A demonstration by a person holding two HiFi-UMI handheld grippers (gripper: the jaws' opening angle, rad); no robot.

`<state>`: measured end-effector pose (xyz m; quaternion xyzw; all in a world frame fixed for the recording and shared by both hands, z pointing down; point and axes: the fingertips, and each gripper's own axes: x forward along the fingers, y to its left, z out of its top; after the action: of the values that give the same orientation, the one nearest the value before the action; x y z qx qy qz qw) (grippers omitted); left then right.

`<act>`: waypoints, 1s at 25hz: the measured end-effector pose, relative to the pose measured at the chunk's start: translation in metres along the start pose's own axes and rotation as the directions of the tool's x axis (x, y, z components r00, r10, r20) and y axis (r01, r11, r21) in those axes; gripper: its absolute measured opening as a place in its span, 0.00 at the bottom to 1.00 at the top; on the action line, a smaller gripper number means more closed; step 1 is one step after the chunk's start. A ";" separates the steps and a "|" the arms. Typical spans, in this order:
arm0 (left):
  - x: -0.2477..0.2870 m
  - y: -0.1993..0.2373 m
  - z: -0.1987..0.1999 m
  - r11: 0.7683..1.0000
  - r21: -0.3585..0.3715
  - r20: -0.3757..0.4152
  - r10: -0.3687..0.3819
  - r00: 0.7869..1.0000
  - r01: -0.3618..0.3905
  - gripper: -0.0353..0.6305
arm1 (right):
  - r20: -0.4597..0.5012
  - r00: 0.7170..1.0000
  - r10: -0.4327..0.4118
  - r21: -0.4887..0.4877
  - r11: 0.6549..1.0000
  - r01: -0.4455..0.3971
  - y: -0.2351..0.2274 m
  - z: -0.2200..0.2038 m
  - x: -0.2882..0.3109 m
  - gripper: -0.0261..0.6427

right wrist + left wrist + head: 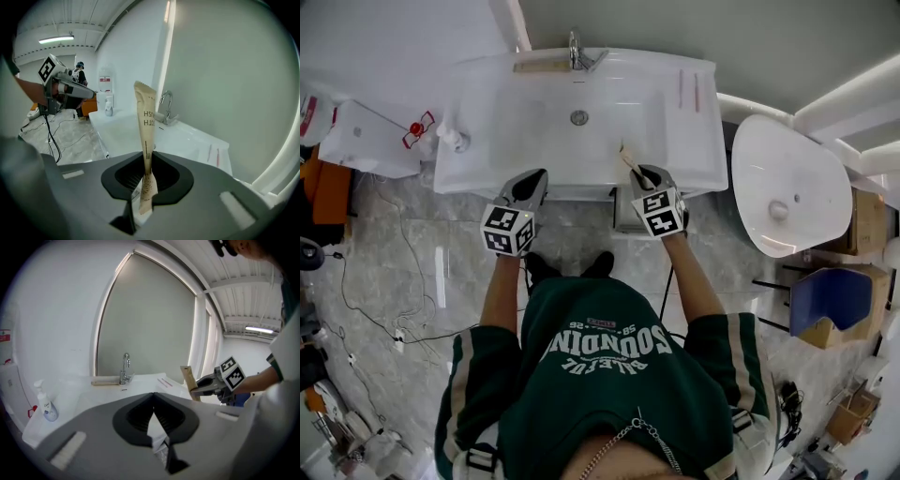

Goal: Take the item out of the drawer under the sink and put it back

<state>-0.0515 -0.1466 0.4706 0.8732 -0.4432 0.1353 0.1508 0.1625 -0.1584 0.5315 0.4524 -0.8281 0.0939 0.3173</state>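
Observation:
My right gripper (643, 174) is shut on the lower end of a tan paper toothbrush packet (629, 157), which stands upright between its jaws (146, 123) over the front edge of the white sink (469, 159). From the left gripper view, the packet (188, 380) and the right gripper (202, 386) hang above the counter's right part. My left gripper (534, 180) is beside it at the sink's front; its jaws meet at the tips (153, 393) with nothing between them. A grey drawer part (625, 217) shows under the counter, mostly hidden by the right gripper.
A chrome faucet (576, 51) stands at the sink's back, with a soap pump bottle (454, 141) at its left corner and two pink sticks (687, 91) at the right. A second white basin (787, 187) and a blue chair (830, 295) stand at right. Cables (394, 319) cross the floor.

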 end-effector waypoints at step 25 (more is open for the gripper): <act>-0.003 0.008 0.031 1.000 0.017 0.057 0.023 0.998 -0.024 0.13 | 0.214 0.976 -0.028 0.013 1.000 0.026 -0.027 0.096 -0.051 0.11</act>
<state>-0.0561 -0.1608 0.4421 0.8728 -0.4562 0.1162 0.1287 0.1621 -0.1810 0.4217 0.4727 -0.8508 0.0447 0.2251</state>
